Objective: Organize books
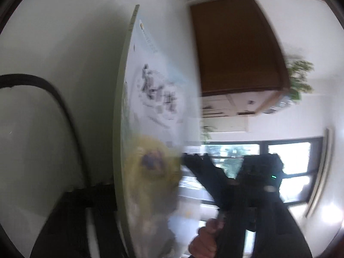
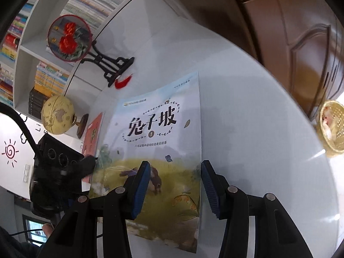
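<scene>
The book (image 2: 159,137) has a pale blue cover with black title characters and a rabbit on a yellow meadow. It is raised off the white table (image 2: 268,129). My left gripper (image 2: 91,161) is shut on its left edge. In the left wrist view the book (image 1: 150,99) is blurred, seen nearly edge-on, and hides that gripper's fingers. My right gripper (image 2: 175,162) is open. One blue pad (image 2: 143,185) is in front of the cover and the other lies just past the book's right edge; neither presses on it. An orange book (image 2: 93,137) shows behind the left edge.
A round flower fan (image 2: 68,37) on a black stand (image 2: 111,66) and a globe (image 2: 58,115) stand beside the white bookshelf (image 2: 43,75) full of books. A woven basket (image 2: 332,129) sits at the table's right edge. A brown door (image 2: 301,43) is behind.
</scene>
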`<action>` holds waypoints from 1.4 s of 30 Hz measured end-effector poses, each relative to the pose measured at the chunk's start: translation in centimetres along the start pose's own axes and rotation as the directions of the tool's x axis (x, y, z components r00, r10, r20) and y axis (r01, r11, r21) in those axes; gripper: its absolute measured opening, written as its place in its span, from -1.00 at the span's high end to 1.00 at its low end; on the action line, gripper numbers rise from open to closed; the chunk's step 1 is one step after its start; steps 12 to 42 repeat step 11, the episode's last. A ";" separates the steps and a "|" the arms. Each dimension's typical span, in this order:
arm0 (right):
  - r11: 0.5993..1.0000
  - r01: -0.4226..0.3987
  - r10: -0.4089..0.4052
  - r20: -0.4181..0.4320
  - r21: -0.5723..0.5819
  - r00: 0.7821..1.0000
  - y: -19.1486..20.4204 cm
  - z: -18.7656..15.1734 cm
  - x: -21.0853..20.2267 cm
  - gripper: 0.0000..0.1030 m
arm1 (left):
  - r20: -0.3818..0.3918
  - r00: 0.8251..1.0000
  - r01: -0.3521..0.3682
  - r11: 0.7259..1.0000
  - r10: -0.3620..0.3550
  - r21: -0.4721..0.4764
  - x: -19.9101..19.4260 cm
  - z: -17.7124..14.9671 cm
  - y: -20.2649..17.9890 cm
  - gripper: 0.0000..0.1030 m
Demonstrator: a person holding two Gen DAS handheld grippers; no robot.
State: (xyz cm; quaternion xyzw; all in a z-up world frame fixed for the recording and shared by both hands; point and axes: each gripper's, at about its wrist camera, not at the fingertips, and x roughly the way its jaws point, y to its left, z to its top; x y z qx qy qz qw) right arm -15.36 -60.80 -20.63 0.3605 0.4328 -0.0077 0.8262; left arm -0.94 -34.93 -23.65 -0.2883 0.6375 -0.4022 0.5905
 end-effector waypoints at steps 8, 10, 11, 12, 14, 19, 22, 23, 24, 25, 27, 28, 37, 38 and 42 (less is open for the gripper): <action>1.000 0.020 -0.020 -0.008 -0.005 1.000 1.0 -0.1 0.8 0.04 | -0.027 0.999 -0.025 0.997 0.023 -0.068 -1.0 0.1 0.8 0.75; 0.983 0.134 -0.137 -0.017 -0.127 0.990 3.3 -0.5 1.4 -0.04 | -0.021 0.999 -0.042 0.999 0.041 -0.032 -1.3 0.0 0.1 0.75; 0.967 0.177 -0.183 -0.018 -0.183 0.983 4.1 -0.8 1.7 -0.13 | -0.015 0.998 -0.059 0.998 0.059 -0.011 -1.5 0.0 -0.3 0.75; 0.967 0.177 -0.183 -0.018 -0.183 0.983 4.1 -0.8 1.7 -0.13 | -0.015 0.998 -0.059 0.998 0.059 -0.011 -1.5 0.0 -0.3 0.75; 0.967 0.177 -0.183 -0.018 -0.183 0.983 4.1 -0.8 1.7 -0.13 | -0.015 0.998 -0.059 0.998 0.059 -0.011 -1.5 0.0 -0.3 0.75; 0.967 0.177 -0.183 -0.018 -0.183 0.983 4.1 -0.8 1.7 -0.13 | -0.015 0.998 -0.059 0.998 0.059 -0.011 -1.5 0.0 -0.3 0.75; 0.967 0.177 -0.183 -0.018 -0.183 0.983 4.1 -0.8 1.7 -0.13 | -0.015 0.998 -0.059 0.998 0.059 -0.011 -1.5 0.0 -0.3 0.75; 0.967 0.177 -0.183 -0.018 -0.183 0.983 4.1 -0.8 1.7 -0.13 | -0.015 0.998 -0.059 0.998 0.059 -0.011 -1.5 0.0 -0.3 0.75; 0.967 0.177 -0.183 -0.018 -0.183 0.983 4.1 -0.8 1.7 -0.13 | -0.015 0.998 -0.059 0.998 0.059 -0.011 -1.5 0.0 -0.3 0.75; 0.967 0.177 -0.183 -0.018 -0.183 0.983 4.1 -0.8 1.7 -0.13 | -0.015 0.998 -0.059 0.998 0.059 -0.011 -1.5 0.0 -0.3 0.75; 0.967 0.177 -0.183 -0.018 -0.183 0.983 4.1 -0.8 1.7 -0.13 | -0.015 0.998 -0.059 0.998 0.059 -0.011 -1.5 0.0 -0.3 0.75; 0.967 0.177 -0.183 -0.018 -0.183 0.983 4.1 -0.8 1.7 -0.13 | -0.015 0.998 -0.059 0.998 0.059 -0.011 -1.5 0.0 -0.3 0.75; 0.967 0.177 -0.183 -0.018 -0.183 0.983 4.1 -0.8 1.7 -0.13 | -0.015 0.998 -0.059 0.998 0.059 -0.011 -1.5 0.0 -0.3 0.75; 0.967 0.177 -0.183 -0.018 -0.183 0.983 4.1 -0.8 1.7 -0.13 | -0.015 0.998 -0.059 0.998 0.059 -0.011 -1.5 0.0 -0.3 0.75; 0.967 0.177 -0.183 -0.018 -0.183 0.983 4.1 -0.8 1.7 -0.13 | -0.015 0.998 -0.059 0.998 0.059 -0.011 -1.5 0.0 -0.3 0.75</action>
